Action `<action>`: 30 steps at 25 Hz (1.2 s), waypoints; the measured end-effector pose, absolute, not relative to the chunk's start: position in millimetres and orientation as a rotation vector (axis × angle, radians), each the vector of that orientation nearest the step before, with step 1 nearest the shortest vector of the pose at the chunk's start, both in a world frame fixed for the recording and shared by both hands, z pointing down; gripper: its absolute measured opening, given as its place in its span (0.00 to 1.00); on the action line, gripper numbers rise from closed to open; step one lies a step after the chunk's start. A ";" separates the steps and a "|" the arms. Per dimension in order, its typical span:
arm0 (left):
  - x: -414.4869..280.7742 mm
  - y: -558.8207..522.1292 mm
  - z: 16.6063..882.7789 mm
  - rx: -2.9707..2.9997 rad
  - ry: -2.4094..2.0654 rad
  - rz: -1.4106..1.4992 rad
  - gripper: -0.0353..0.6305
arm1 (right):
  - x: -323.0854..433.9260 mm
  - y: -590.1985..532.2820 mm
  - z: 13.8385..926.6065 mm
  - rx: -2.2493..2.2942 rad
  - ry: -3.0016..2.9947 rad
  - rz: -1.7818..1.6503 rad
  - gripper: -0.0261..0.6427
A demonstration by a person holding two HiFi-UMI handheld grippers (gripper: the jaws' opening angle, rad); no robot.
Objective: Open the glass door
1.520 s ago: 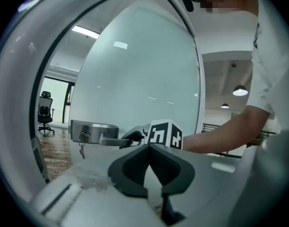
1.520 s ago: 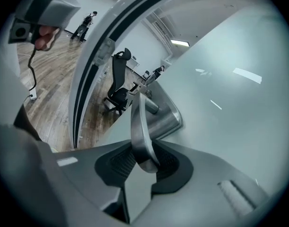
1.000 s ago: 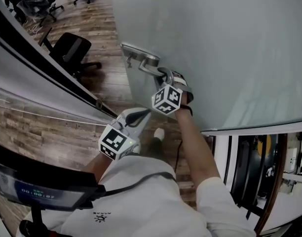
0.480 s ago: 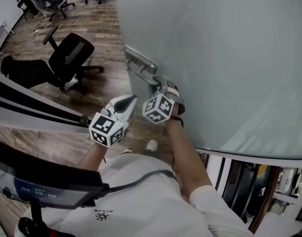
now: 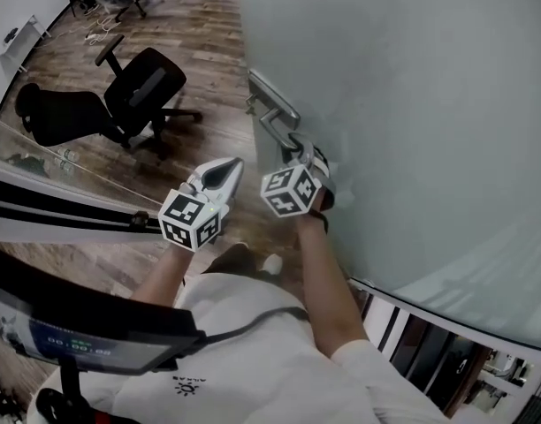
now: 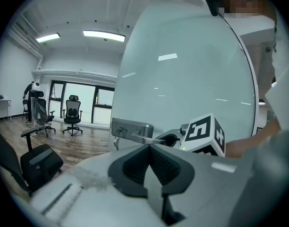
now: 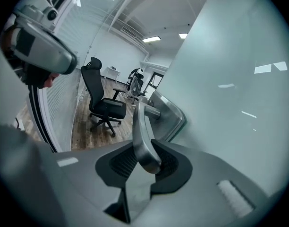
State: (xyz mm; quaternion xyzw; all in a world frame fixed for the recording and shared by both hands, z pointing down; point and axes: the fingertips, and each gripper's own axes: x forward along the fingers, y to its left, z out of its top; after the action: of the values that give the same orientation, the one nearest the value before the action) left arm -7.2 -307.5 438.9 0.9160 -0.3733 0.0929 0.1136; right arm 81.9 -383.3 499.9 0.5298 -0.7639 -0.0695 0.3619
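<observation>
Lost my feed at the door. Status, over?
Right gripper shut on door handle. Left gripper shut, empty, alongside. Glass door partly open. Office chair beyond, off to the left.

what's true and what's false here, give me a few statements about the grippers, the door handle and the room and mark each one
1. The right gripper is closed on the lever of the door handle. True.
2. The left gripper also grips the door handle. False: its jaws are together on nothing, and it is held beside the right gripper, short of the handle.
3. A black office chair stands on the wooden floor past the door's edge. True.
4. The glass door is clear, so the room shows through it. False: the pane is frosted and pale, and nothing behind it can be seen.
</observation>
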 end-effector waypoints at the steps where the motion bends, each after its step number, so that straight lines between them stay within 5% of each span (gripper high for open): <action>1: -2.7 -309.6 435.4 2.688 -1.088 0.275 0.06 | 85.6 -386.0 495.5 1.373 -1.962 -0.174 0.16; 24: 171.5 -471.1 443.5 2.817 -0.638 0.228 0.06 | 231.5 -502.6 498.4 1.555 -1.877 -0.037 0.16; 30: 270.5 -524.7 398.5 2.769 -0.606 0.286 0.06 | 349.8 -559.2 448.7 1.573 -1.861 0.051 0.16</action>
State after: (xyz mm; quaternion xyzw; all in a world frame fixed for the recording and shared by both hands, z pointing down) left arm 270.5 -524.7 398.5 0.9615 -0.2103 0.0994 0.1461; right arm 349.8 -559.2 448.7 0.6058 -0.7167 0.0196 0.3450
